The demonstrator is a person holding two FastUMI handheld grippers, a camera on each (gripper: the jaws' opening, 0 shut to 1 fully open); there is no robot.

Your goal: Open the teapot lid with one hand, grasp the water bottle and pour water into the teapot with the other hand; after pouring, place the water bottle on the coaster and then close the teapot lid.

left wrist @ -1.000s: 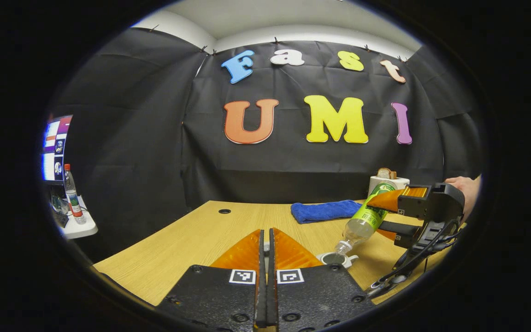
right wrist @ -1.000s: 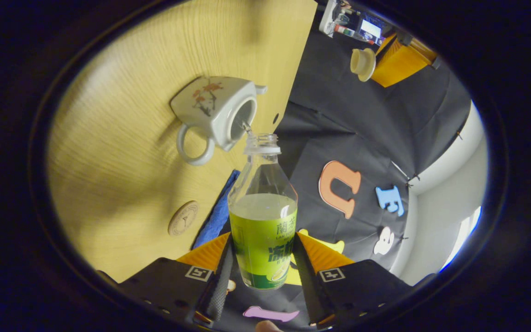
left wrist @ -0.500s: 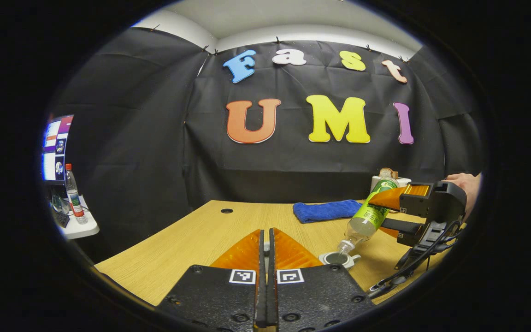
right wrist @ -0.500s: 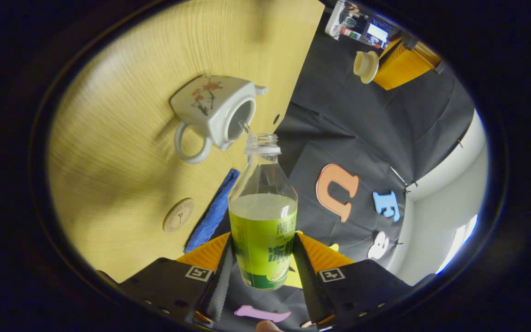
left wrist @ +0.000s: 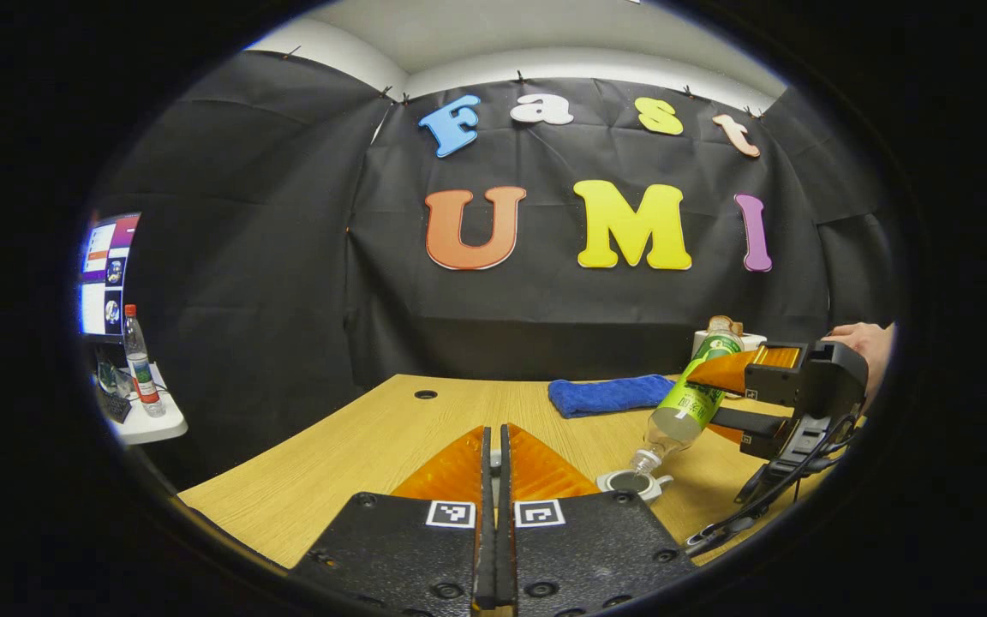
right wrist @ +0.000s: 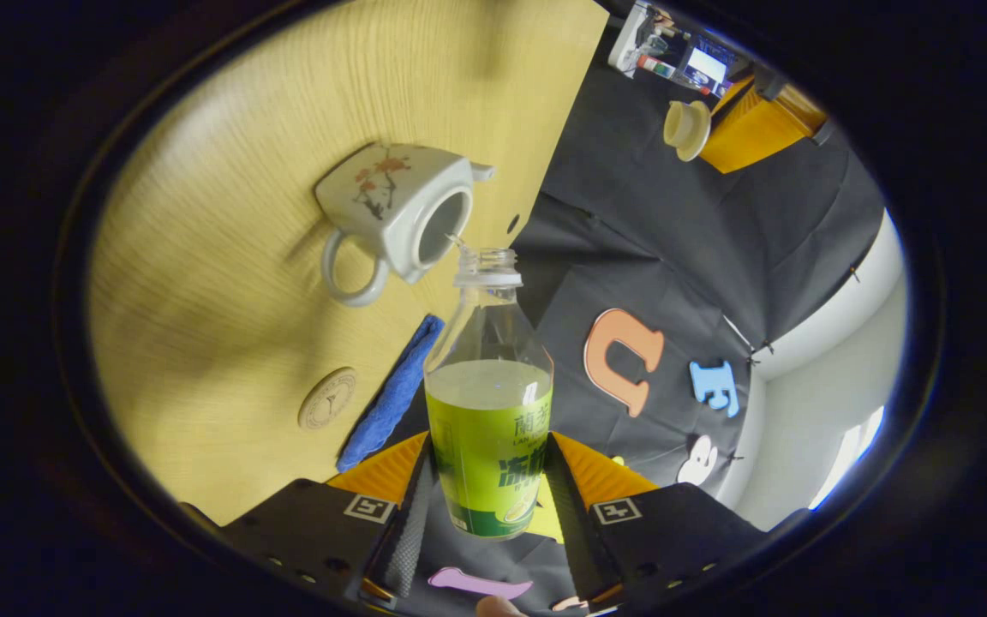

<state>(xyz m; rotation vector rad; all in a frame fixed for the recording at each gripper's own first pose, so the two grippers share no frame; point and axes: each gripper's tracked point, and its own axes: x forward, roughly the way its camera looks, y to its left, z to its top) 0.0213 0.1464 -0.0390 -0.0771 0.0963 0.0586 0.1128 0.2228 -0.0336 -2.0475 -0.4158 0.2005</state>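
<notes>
Two hand-held grippers work over a wooden bench [left wrist: 356, 446]. The right hand-held gripper [right wrist: 487, 480] clamps the water bottle [right wrist: 488, 403] by its green-labelled body, both fingers pressing on opposite sides, and tilts it so that its uncapped mouth hangs just over the opening of the teapot [right wrist: 399, 210]. A thin stream of water runs from the mouth into the pot. In the left gripper view the same bottle [left wrist: 684, 407] slopes neck-down toward the teapot [left wrist: 631, 482], which stands on the bench with its top open; the right hand-held gripper [left wrist: 729, 398] and a person's hand [left wrist: 866, 343] behind it show at the right. The left hand-held gripper [left wrist: 494, 463] has its fingers drawn together with only a narrow slit between them; in the right gripper view it [right wrist: 720, 137] is seen holding the teapot lid [right wrist: 687, 128] raised clear of the bench. A round coaster [right wrist: 327, 398] lies on the bench near a folded blue cloth [right wrist: 391, 403], both apart from the teapot. The cloth [left wrist: 609, 394] lies toward the far edge of the bench.
</notes>
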